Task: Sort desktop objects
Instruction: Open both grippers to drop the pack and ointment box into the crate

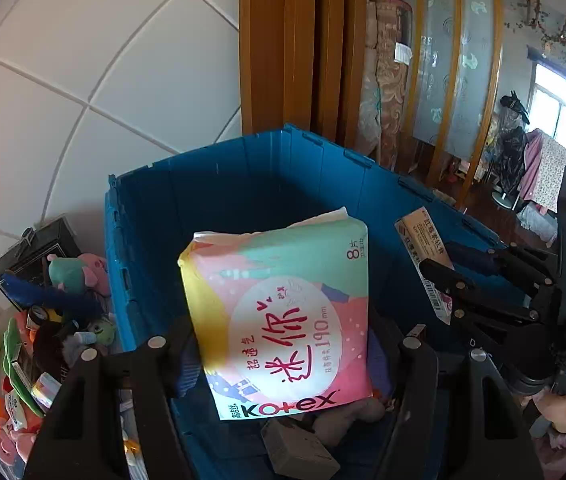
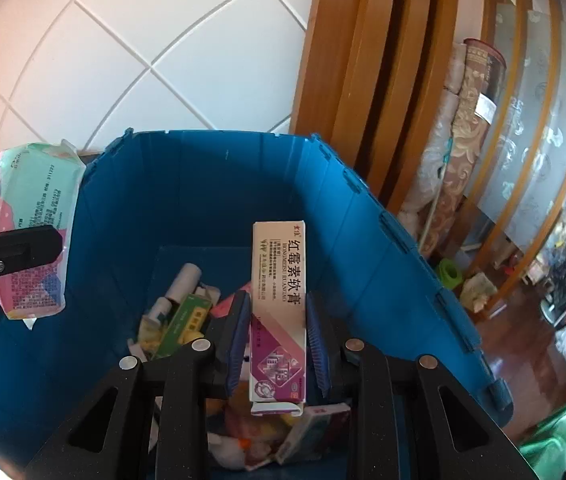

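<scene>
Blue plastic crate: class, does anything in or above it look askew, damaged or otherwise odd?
Nothing looks damaged or spilled. Inside the blue plastic crate, small boxes and tubes lie jumbled, unsorted. Above it, the pastel Kotex pad packet tilts in the left tongs.

Both views are bent by strong fisheye distortion, with black vignetting at the corners and the tile lines of the white wall (image 1: 83,80) curved. Daylight is admitted through a window (image 1: 563,108), which is blown out to white. The inner walls of the blue crate (image 2: 211,184) are left in deep shadow. The nearest gripper parts are rendered soft and slightly blurred
</scene>
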Demonstrator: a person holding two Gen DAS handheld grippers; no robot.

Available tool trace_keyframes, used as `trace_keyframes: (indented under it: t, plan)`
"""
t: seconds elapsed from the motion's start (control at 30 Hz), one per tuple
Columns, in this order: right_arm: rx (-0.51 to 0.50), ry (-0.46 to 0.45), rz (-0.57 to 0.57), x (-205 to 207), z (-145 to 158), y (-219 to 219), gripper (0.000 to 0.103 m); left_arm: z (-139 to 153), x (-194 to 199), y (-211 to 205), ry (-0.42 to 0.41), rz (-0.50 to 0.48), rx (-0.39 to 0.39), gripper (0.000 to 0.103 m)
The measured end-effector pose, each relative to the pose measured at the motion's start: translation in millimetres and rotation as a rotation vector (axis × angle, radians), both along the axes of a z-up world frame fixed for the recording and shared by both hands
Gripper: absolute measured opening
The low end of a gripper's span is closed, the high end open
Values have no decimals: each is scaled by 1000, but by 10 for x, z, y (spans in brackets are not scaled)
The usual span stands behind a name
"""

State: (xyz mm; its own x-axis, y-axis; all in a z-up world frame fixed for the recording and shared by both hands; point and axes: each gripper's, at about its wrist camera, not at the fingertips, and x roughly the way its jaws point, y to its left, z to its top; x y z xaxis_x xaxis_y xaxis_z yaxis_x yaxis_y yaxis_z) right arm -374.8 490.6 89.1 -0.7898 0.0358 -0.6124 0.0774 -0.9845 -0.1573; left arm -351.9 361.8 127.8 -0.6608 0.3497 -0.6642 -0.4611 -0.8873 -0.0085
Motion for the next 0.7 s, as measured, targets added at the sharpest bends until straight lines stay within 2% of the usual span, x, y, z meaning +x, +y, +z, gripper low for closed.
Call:
trace_keyframes:
  t: [0.2,0.33,0.5,0.6,0.63,0.67,0.7]
  plan:
    - [-2,-1,9,-122,-90,158,28,-156,-34,178,-39,29,-59,66]
    - [-14,5,25,-177,-77,172,28,-187,-66,173,-68,51,-68,67]
    - [9,-4,47,-193,-84,140,28,-204,-59,198,-68,69,-109,71]
    - [18,-3,49,-187,-88,126,29,-190,-35,181,-52,68,-105,71]
    - [13,0,50,-178,-82,129,30,-183,-26,177,-45,67,-105,71]
    - [11,-1,48,-183,-82,135,35,-180,-20,170,-42,67,-105,71]
    - [6,-2,46,-186,-78,140,48,-171,-8,161,-40,66,-100,71]
